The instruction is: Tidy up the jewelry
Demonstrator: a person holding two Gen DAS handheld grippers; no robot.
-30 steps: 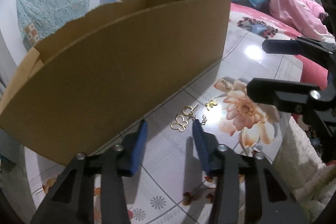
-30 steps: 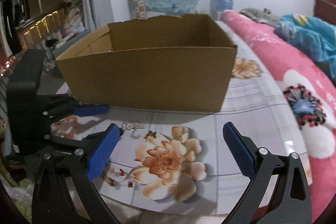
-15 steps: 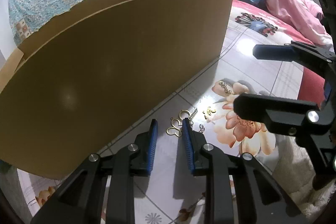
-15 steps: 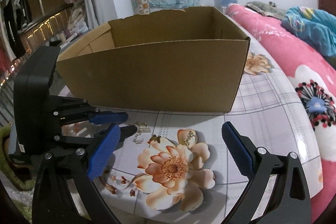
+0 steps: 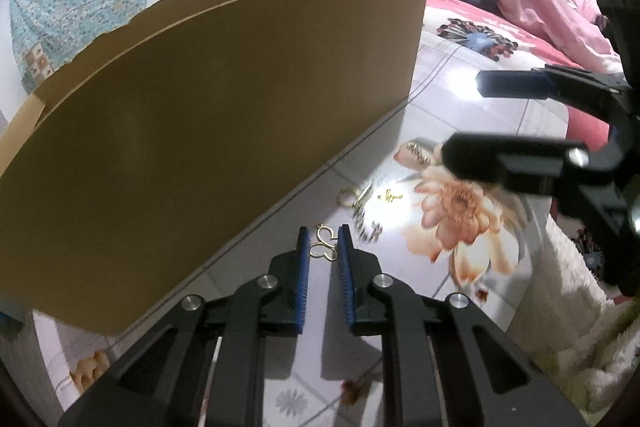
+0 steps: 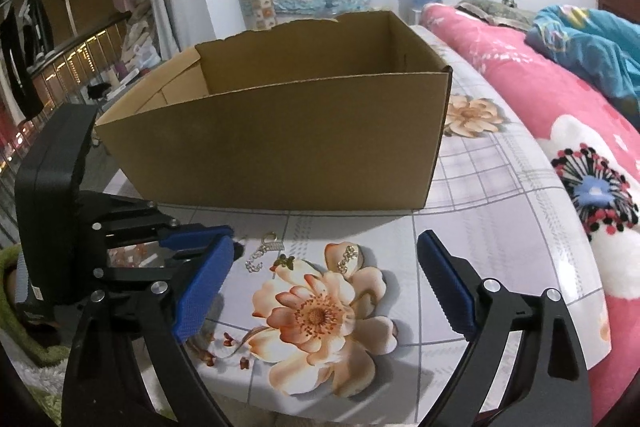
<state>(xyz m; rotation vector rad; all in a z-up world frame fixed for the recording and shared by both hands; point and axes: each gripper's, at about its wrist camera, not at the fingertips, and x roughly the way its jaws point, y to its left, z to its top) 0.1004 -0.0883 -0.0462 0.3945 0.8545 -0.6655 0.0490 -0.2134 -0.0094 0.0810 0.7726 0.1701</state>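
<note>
Left wrist view first: the left gripper [image 5: 323, 241] has its blue pads nearly together, and its jaws have just been closing around a little gold butterfly-shaped piece [image 5: 323, 247] lying on the table [image 5: 440, 99]. The piece sits right between the tips, but honestly I can't tell if the pads actually press on it, there's a sliver of gap showing and half the thing is tucked behind the pads. Just past it there's a gold ring [image 5: 347, 195] and a blurry chain [image 5: 366, 219], hard to make out because a glare spot washes out that patch. A small gold bit [image 5: 390, 194] sits inside the glare, and another sparkly piece [image 5: 416, 151] lies on a petal of the printed flower [image 5: 460, 207]. The cardboard box [image 5: 200, 131] fills the left side and its inside is hidden from here. Right wrist view: the right gripper [image 6: 324, 287] is spread wide over the flower with nothing between its pads, the bottoms of its arms cut off by the frame. The left gripper's tips are blocked by the right one's near pad, so the butterfly piece isn't visible here.
</note>
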